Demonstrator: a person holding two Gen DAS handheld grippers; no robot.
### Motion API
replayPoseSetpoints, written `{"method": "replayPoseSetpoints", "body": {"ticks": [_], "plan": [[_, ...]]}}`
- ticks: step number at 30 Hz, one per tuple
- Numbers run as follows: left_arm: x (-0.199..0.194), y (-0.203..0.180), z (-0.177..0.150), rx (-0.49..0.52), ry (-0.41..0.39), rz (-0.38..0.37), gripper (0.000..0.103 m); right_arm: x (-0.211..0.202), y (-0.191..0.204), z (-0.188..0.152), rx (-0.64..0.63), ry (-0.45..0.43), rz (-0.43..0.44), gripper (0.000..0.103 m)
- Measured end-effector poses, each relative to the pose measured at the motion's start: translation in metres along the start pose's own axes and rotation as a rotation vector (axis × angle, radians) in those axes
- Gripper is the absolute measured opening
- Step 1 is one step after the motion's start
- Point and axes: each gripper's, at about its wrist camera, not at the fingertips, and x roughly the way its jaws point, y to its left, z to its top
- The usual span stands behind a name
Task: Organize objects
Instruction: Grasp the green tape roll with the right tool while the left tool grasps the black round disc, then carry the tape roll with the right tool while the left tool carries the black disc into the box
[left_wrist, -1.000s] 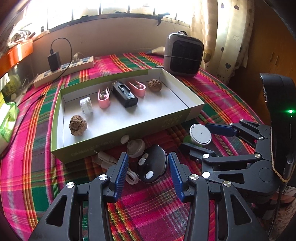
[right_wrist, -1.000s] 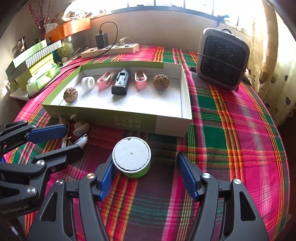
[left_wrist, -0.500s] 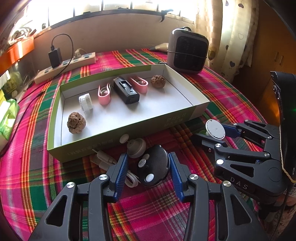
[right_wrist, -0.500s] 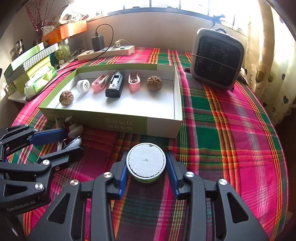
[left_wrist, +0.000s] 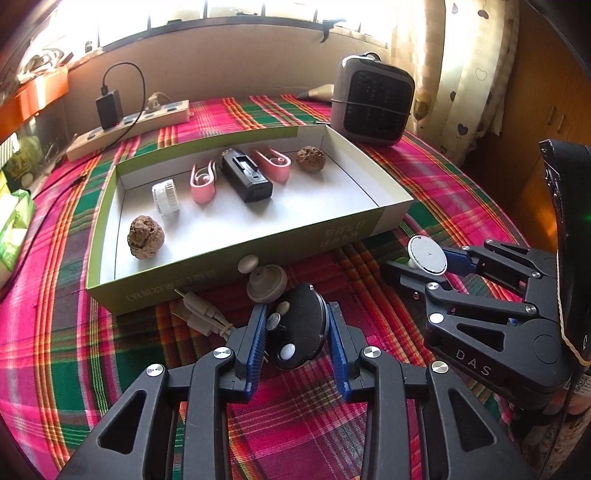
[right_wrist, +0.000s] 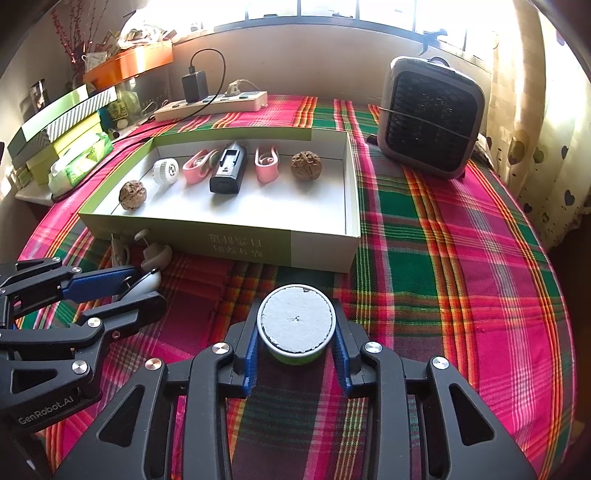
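Observation:
My left gripper (left_wrist: 295, 332) is shut on a black round device (left_wrist: 301, 332) in front of the green-edged white box (left_wrist: 236, 258). My right gripper (right_wrist: 297, 332) is shut on a green pot with a white lid (right_wrist: 296, 321); the pot also shows in the left wrist view (left_wrist: 426, 254). The box (right_wrist: 221, 243) holds two walnuts (right_wrist: 132, 194), a white cap (right_wrist: 165, 170), two pink clips (right_wrist: 266, 162) and a black battery pack (right_wrist: 229, 171). Beige suction hooks and a plug (left_wrist: 264, 282) lie by the box's front wall.
A grey fan heater (right_wrist: 430, 118) stands at the back right on the plaid cloth (right_wrist: 461, 258). A power strip with a charger (right_wrist: 210, 101) lies at the back. Stacked boxes and tissue packs (right_wrist: 66, 147) sit at the left.
Both grippers closed: the left onto the black round device, the right onto the green pot. Both have lifted slightly and drawn back from the box.

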Motion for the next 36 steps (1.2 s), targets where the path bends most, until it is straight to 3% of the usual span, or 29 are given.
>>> {"method": "replayPoseSetpoints", "body": {"ticks": [36], "plan": [[-0.013, 0.0, 0.002, -0.018, -0.038, 0.006, 0.03, -0.011, -0.003, 0.0, 0.003, -0.029, 0.023, 0.034]]}}
